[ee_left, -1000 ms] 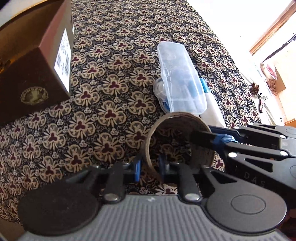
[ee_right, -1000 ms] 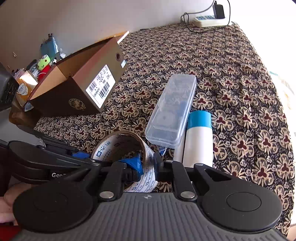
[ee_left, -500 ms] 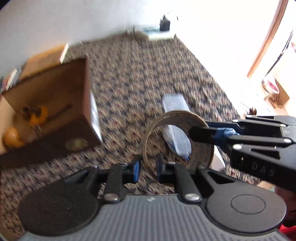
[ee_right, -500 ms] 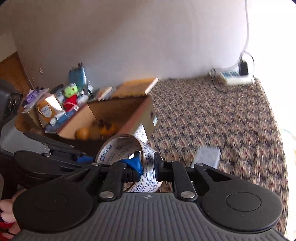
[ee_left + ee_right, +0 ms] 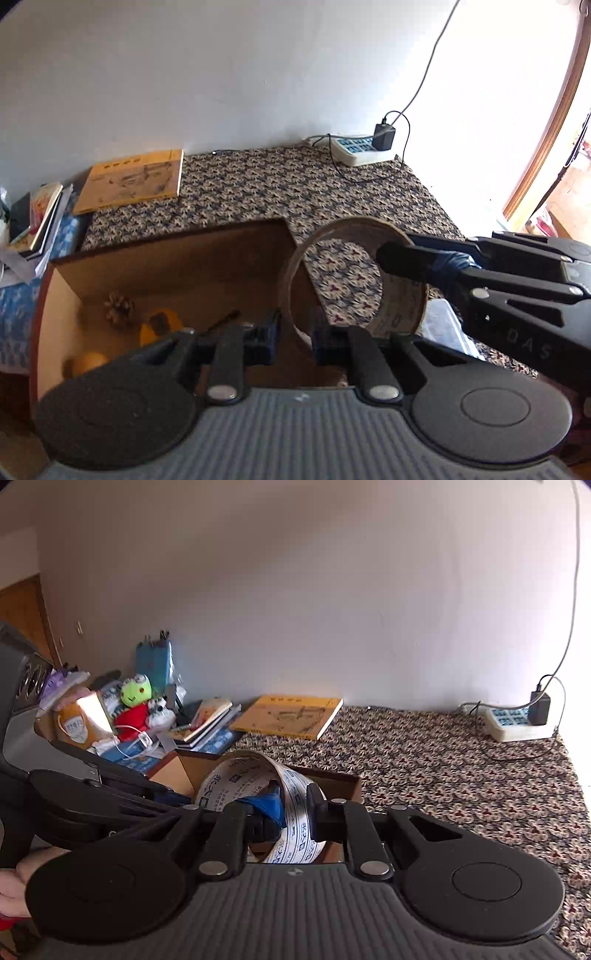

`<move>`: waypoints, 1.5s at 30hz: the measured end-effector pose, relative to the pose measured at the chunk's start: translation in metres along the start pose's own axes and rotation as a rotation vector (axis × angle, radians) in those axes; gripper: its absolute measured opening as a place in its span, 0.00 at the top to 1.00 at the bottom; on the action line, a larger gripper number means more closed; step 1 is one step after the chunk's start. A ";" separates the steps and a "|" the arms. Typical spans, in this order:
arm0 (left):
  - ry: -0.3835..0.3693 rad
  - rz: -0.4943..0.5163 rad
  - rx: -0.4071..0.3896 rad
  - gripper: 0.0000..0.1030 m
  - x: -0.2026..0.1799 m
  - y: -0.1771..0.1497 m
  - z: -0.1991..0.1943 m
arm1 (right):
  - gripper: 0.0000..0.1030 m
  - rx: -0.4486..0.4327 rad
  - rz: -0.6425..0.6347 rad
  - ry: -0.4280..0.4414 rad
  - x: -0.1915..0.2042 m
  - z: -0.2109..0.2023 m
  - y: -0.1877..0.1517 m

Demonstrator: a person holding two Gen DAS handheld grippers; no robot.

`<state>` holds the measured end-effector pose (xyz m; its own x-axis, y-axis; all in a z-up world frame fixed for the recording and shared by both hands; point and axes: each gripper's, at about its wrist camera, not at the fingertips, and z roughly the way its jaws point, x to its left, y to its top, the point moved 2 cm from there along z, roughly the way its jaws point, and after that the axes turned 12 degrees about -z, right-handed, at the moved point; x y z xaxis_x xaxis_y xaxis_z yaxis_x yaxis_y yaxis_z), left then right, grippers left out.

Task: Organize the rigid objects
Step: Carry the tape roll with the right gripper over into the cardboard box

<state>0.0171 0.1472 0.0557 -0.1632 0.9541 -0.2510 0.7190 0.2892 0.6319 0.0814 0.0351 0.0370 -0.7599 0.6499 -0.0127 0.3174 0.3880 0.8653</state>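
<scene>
A cardboard-cored roll of printed tape [image 5: 400, 314] hangs in the air, gripped from two sides. My left gripper [image 5: 294, 332] is shut on the near wall of the ring. My right gripper [image 5: 388, 255] comes in from the right and pinches the ring's far-right wall. In the right wrist view the tape roll [image 5: 236, 781] sits between the right gripper [image 5: 295, 806] jaws, with the left gripper [image 5: 177, 798] reaching in from the left. The roll hovers over the right end of an open brown cardboard box [image 5: 166, 266], which holds a pinecone [image 5: 119, 307] and two orange fruits [image 5: 160, 325].
A clear plastic case [image 5: 447, 325] lies on the patterned cloth [image 5: 295, 188] below the roll's right side. A yellow book [image 5: 133, 181] and a power strip [image 5: 360, 149] lie by the wall. Books and toys [image 5: 136, 705] are stacked at the far left.
Both grippers rose with the tape roll off the cloth and carried it left toward the box. The views tilted up; the box's inside now shows, and the plastic case fell behind.
</scene>
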 end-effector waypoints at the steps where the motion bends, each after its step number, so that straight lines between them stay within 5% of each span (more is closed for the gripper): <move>1: -0.003 0.001 0.007 0.91 0.011 0.006 0.006 | 1.00 0.017 -0.008 -0.008 0.004 0.011 0.003; 13: -0.113 -0.034 0.282 0.92 0.114 0.032 0.118 | 1.00 0.283 -0.154 -0.104 0.034 0.125 -0.003; 21: -0.095 -0.105 0.407 0.95 0.145 0.037 0.172 | 1.00 0.399 -0.143 -0.119 0.037 0.171 -0.010; 27: -0.092 -0.115 0.411 0.94 0.158 0.037 0.172 | 1.00 0.430 -0.039 -0.065 0.036 0.183 -0.003; 36: 0.043 -0.009 0.404 0.94 0.182 0.037 0.154 | 1.00 0.462 0.244 0.093 0.042 0.206 -0.009; 45: 0.086 -0.044 0.371 0.92 0.202 0.037 0.151 | 0.98 0.389 0.189 0.082 0.063 0.206 -0.009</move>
<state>0.1131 0.3395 -0.0823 -0.2440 0.9490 -0.1995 0.9031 0.2973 0.3097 0.1478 0.2077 -0.0750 -0.7055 0.6851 0.1815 0.6334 0.4947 0.5951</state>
